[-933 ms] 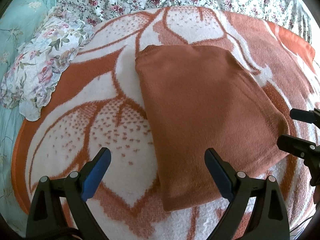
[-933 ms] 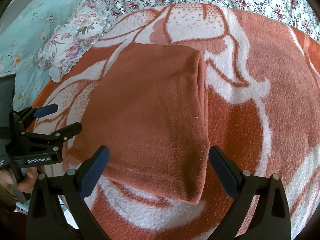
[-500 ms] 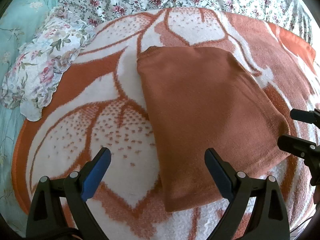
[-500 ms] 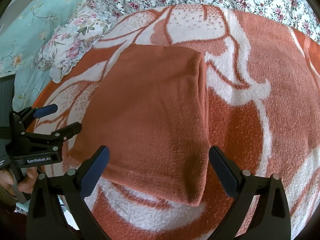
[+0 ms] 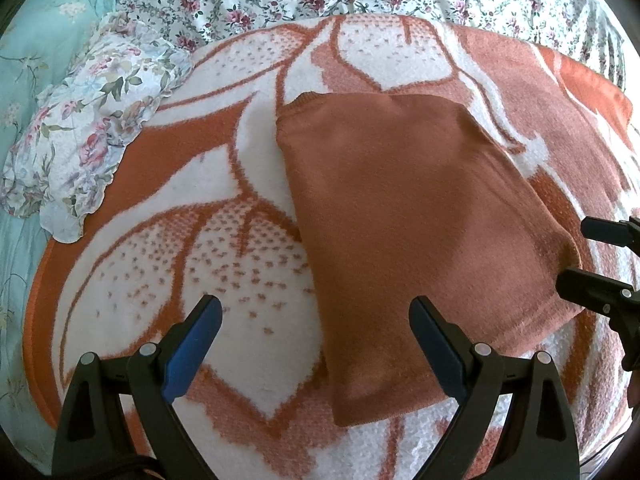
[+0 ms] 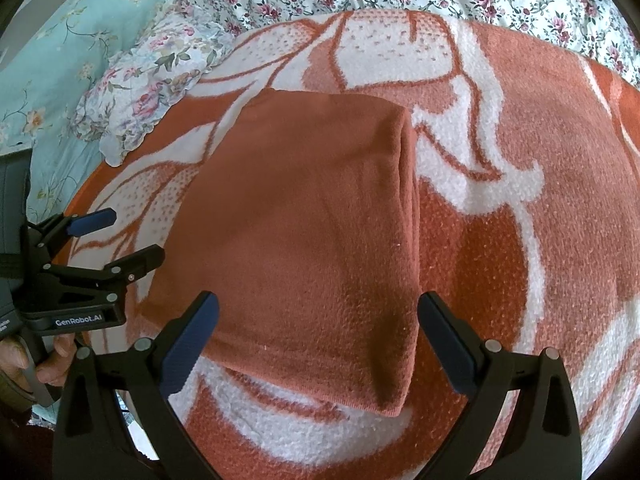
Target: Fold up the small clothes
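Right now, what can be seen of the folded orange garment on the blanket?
The folded orange garment is a plain rust-orange knit, soft-looking, folded into a rough rectangle with stacked layers showing along its right edge. It lies flat on the orange-and-white blanket. Neither the left claw nor the right claw touches it; both are open and empty above its near edge.

The folded rust-orange knit garment (image 5: pixel 404 232) covers part of the orange-and-white flower-patterned blanket (image 5: pixel 224 248) beneath it; what its inner layers are cannot be told. In the left wrist view, the black right gripper (image 5: pixel 576 256) beside the garment is cut off by the right edge. In the right wrist view, the hand (image 6: pixel 28 364) beside the garment is cropped at the left edge, mostly behind the black left gripper (image 6: pixel 132 236).
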